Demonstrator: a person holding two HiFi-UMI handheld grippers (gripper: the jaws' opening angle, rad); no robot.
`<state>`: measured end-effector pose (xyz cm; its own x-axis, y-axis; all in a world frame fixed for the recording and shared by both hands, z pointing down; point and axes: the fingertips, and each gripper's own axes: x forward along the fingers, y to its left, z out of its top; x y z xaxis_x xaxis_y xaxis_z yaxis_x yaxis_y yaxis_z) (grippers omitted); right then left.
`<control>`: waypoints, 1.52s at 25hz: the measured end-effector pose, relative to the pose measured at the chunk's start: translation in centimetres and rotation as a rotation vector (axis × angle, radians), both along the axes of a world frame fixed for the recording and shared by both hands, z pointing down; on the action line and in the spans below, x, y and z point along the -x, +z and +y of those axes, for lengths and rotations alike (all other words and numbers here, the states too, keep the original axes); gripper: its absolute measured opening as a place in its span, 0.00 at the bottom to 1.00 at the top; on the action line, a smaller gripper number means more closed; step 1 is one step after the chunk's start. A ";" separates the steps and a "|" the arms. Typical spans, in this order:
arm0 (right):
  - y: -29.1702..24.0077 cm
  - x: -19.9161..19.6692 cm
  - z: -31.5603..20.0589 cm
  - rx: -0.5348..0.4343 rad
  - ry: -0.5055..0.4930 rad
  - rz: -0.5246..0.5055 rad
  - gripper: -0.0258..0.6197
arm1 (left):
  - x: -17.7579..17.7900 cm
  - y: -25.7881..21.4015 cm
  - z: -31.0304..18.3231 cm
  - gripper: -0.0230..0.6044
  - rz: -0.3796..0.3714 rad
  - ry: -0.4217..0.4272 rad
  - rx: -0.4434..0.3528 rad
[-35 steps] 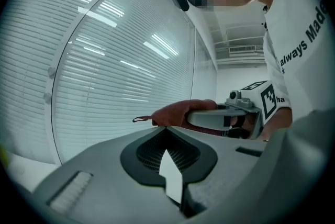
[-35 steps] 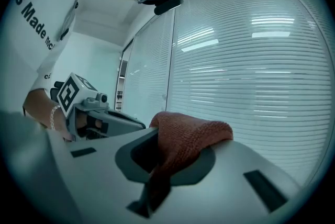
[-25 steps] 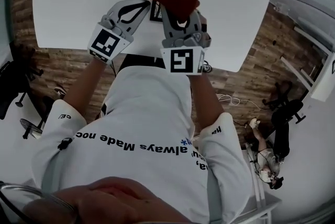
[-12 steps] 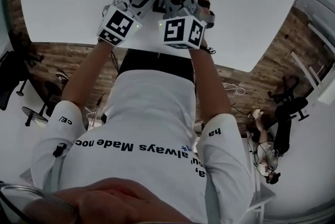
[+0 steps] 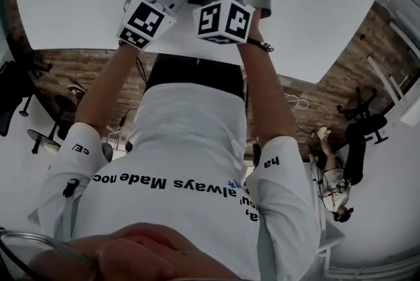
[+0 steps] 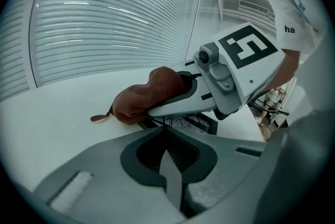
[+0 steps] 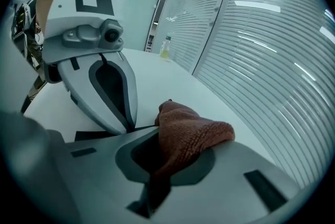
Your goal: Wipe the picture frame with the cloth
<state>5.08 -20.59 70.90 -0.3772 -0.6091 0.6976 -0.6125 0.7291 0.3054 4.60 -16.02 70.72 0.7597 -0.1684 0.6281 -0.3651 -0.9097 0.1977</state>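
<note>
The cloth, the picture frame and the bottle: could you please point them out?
cloth (image 7: 196, 134), right gripper view, its bunched middle.
picture frame (image 6: 207, 124), left gripper view, its dark border.
bottle (image 7: 165, 48), right gripper view, its body.

Left hand-held gripper (image 6: 165, 133) jaws together; right hand-held gripper (image 6: 157, 107) presses cloth (image 6: 142, 97) on picture frame (image 6: 194, 122).

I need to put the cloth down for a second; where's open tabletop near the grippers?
Bare white table spreads left of the left gripper and right of the right gripper, and beyond the cloth toward the bottle. Crowded only at the picture frame, where both grippers meet.
</note>
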 end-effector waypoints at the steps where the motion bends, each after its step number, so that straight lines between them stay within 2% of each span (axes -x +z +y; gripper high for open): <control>1: 0.0 0.0 0.1 0.001 -0.001 -0.001 0.09 | 0.0 0.0 -0.1 0.04 0.001 0.000 -0.001; 4: -0.3 0.0 0.4 0.003 0.008 -0.014 0.09 | 0.1 -0.3 -0.4 0.04 0.007 -0.015 -0.014; 8: -0.3 0.5 1.7 0.008 0.004 -0.027 0.09 | 2.1 -1.1 -0.7 0.04 0.029 -0.094 -0.019; 17: 0.0 1.4 7.6 0.098 -0.051 -0.034 0.08 | 5.4 -1.4 1.0 0.04 0.017 -0.197 0.020; 31: -0.5 2.9 13.4 0.191 -0.127 -0.043 0.09 | 4.4 -1.7 0.2 0.04 0.024 -0.181 0.004; 33: -1.8 2.4 12.7 0.161 -0.097 -0.069 0.08 | 4.2 -2.1 0.0 0.04 0.031 -0.180 -0.008; 38: -6.4 -1.5 7.2 -0.004 0.058 -0.105 0.08 | 3.2 -3.1 -0.3 0.04 0.051 -0.153 -0.034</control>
<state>6.57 -13.43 64.50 -0.4120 -0.6347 0.6538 -0.6825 0.6904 0.2400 1.41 -16.34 67.61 0.7546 -0.3052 0.5809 -0.4901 -0.8508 0.1896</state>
